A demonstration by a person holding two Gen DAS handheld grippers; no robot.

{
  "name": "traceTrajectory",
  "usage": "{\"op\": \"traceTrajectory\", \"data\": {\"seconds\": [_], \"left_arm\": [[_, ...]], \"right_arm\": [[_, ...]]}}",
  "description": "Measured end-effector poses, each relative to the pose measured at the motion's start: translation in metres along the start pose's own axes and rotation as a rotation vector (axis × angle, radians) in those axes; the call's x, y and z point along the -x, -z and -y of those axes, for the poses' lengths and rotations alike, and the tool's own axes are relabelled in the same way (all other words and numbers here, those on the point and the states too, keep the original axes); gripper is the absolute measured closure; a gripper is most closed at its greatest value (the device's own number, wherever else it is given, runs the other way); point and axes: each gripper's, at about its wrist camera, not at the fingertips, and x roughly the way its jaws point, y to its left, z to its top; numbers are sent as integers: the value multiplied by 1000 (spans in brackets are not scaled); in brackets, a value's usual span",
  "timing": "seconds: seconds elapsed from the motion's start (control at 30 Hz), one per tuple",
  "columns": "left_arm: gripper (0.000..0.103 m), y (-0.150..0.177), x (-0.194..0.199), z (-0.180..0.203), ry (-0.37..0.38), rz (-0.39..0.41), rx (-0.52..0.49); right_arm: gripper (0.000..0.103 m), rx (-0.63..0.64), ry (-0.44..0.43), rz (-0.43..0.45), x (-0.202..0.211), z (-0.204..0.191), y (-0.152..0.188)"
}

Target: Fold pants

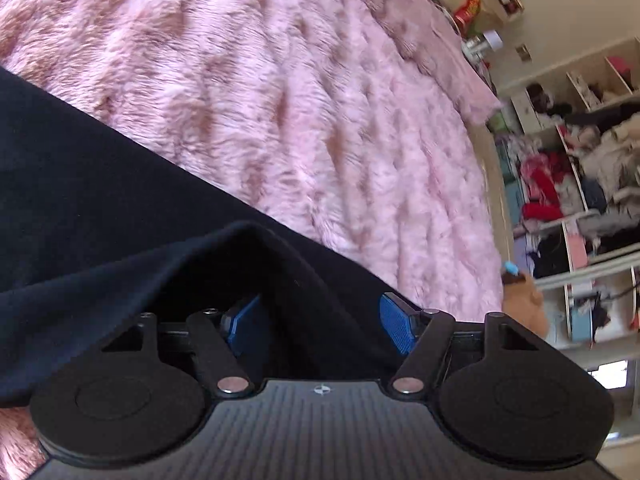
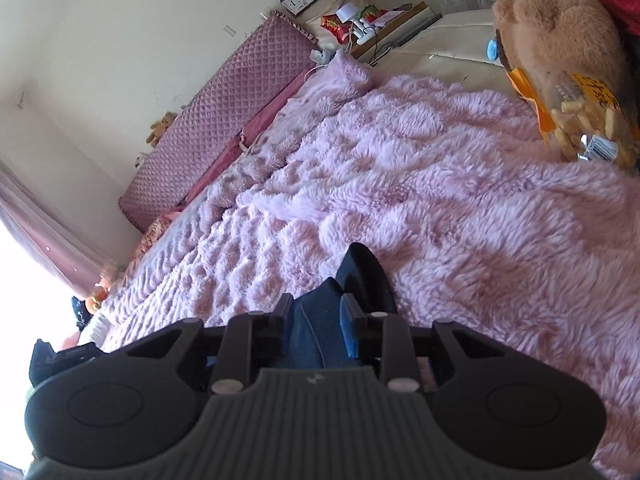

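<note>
Left wrist view: pants (image 1: 100,200) lie dark and limp on the fluffy pink bed (image 1: 300,100), near its edge. Left gripper (image 1: 320,328) has its fingers spread wide, a fold tenting loosely between them, unpinched. Right gripper (image 2: 318,328) fingers sit partly apart with cloth bunched between; can't tell if they press. Soft, light, floppy fabric, so I'd grab hems or waistband. Snack bag (image 2: 588,120) writing isn't legible.
</note>
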Motion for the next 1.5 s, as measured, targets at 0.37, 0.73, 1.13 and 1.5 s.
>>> {"op": "traceTrajectory", "data": {"seconds": [0.37,0.73,1.13,1.5], "left_arm": [[26,127,42,32,-20,192,-265],[29,173,31,-6,-19,228,-271],[29,176,35,-14,-13,233,-229],[29,179,44,-19,-4,235,-213]], "right_arm": [[61,342,-51,-113,-50,-16,-30],[55,803,-3,-372,-113,-30,-14],[85,635,89,-109,-66,-12,-37],[48,477,345,-24,-55,-18,-31]]}}
